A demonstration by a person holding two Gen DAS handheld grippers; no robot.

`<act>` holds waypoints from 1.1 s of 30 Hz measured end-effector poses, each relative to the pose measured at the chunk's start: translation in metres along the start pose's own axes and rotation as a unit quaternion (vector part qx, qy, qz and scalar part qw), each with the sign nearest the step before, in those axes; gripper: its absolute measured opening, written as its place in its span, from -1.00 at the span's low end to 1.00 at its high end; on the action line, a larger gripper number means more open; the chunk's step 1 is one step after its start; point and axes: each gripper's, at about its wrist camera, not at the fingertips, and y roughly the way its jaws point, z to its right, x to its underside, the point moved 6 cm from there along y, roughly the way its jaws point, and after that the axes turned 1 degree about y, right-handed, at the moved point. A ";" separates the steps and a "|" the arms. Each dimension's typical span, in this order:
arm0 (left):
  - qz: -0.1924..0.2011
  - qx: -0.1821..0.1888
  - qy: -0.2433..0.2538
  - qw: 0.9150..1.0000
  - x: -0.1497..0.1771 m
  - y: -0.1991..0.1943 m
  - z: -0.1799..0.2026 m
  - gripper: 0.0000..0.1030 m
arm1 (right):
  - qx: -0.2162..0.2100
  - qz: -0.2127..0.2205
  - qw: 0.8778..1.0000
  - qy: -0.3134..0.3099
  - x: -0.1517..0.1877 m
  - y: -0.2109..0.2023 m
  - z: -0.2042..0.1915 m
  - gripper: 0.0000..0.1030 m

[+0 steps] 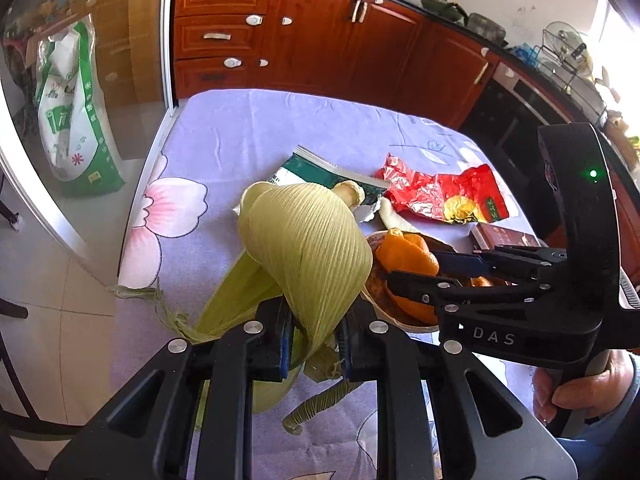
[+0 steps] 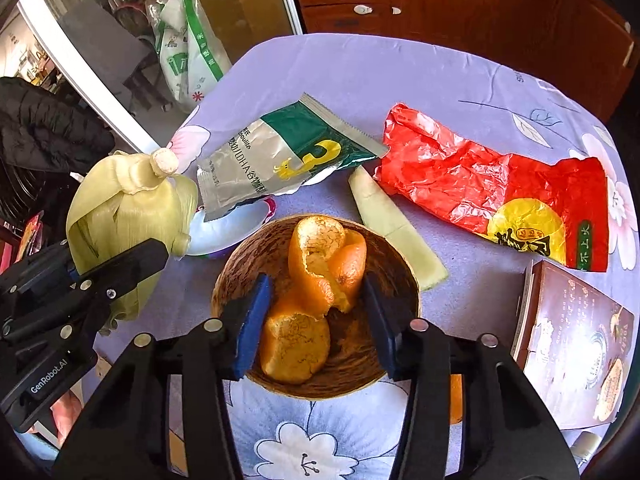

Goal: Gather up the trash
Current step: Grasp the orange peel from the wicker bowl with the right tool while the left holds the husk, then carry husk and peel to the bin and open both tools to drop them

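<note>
At the far left a glass sliding door with a pale metal frame [image 1: 80,128] shows a green-and-white printed plastic sack [image 1: 76,120] standing behind it, above a floor of pale square tiles [image 1: 60,300]. The table is covered by a lilac cloth printed with pink and white flowers [image 1: 240,128], its rounded edge lying near the door frame. Behind it runs a row of reddish-brown wooden cabinets with silver handles [image 1: 304,36], and a dark countertop [image 1: 460,20] curves away to the right with pans and a wire dish rack.

On the cloth's left part, the left gripper [image 1: 312,344] is clamped on a bundle of pale green ribbed corn husks [image 1: 304,248], its blue pads pressing the husk leaves and the stalk end pointing away from the camera. Beyond the husks lies a flat silver-and-green foil packet with a yellow numeral [image 2: 280,156], partly over a white plastic rim. At the centre sits a round brown wooden bowl [image 2: 384,256] holding curled orange peel [image 2: 320,280]. The right gripper [image 2: 316,316] reaches into the bowl with its jaws on either side of the peel; whether the pads already touch it I cannot tell. A pale green rind strip [image 2: 396,228] lies just beside the bowl. Farther right a crumpled red plastic wrapper with a yellow emblem [image 2: 492,192] is spread out, and a maroon printed cardboard box [image 2: 576,344] lies near the table's right edge. A person's hand [image 1: 580,392] grips the right gripper's handle.
</note>
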 end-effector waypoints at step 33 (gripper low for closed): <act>0.051 0.044 0.111 0.992 -0.026 -0.061 0.157 -0.64 | -0.007 0.149 0.985 0.091 0.039 -0.168 0.106 -0.57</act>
